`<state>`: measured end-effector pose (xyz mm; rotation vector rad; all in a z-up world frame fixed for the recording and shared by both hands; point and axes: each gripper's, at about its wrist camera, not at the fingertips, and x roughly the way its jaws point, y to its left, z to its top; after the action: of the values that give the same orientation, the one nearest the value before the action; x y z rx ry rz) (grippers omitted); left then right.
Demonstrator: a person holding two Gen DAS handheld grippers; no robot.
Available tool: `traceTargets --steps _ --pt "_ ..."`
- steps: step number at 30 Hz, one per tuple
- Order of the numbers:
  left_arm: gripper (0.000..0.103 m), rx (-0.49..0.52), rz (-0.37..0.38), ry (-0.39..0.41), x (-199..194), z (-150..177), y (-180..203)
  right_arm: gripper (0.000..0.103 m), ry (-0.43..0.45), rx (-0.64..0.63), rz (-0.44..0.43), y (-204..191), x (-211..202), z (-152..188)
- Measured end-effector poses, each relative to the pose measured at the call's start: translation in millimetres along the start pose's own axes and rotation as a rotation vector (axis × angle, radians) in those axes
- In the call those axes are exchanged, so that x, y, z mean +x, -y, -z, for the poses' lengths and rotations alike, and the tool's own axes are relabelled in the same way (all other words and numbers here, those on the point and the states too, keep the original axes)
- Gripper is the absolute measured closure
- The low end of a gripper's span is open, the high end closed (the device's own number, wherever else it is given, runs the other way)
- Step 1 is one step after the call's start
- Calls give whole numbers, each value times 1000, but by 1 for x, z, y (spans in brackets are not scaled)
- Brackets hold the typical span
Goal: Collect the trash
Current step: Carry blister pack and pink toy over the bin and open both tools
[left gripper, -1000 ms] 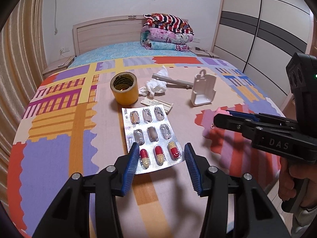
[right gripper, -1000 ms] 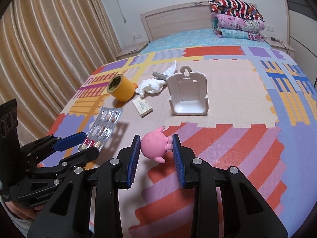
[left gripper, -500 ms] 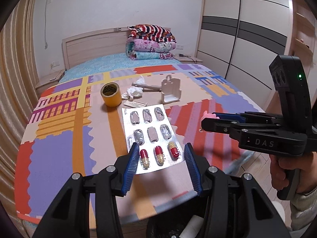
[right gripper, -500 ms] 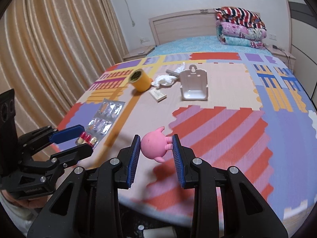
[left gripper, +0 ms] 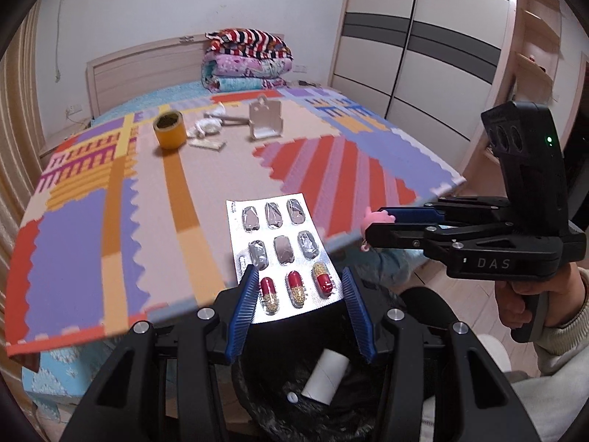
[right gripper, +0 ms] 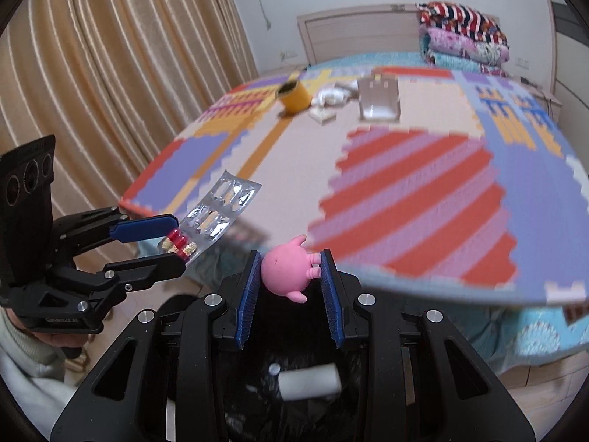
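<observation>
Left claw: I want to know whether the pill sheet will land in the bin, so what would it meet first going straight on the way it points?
Probably the black bin below the left claw, which holds the blister pack. A white roll lies inside; depth is uncertain.

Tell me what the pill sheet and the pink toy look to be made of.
Pill sheet: shiny silver foil with clear plastic bubbles; it glints and the capsules show through. Pink toy: probably soft rubber or vinyl, judging by its matte, smooth, rounded body; the look cannot settle which.
</observation>
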<state>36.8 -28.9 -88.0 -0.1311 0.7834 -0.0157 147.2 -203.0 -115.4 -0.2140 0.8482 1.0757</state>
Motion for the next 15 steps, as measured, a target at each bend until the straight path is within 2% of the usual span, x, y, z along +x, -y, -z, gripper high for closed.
traceTargets --steps 15 --pt "57 -27 88 -190 50 59 6 70 -197 69 -40 8 48 61"
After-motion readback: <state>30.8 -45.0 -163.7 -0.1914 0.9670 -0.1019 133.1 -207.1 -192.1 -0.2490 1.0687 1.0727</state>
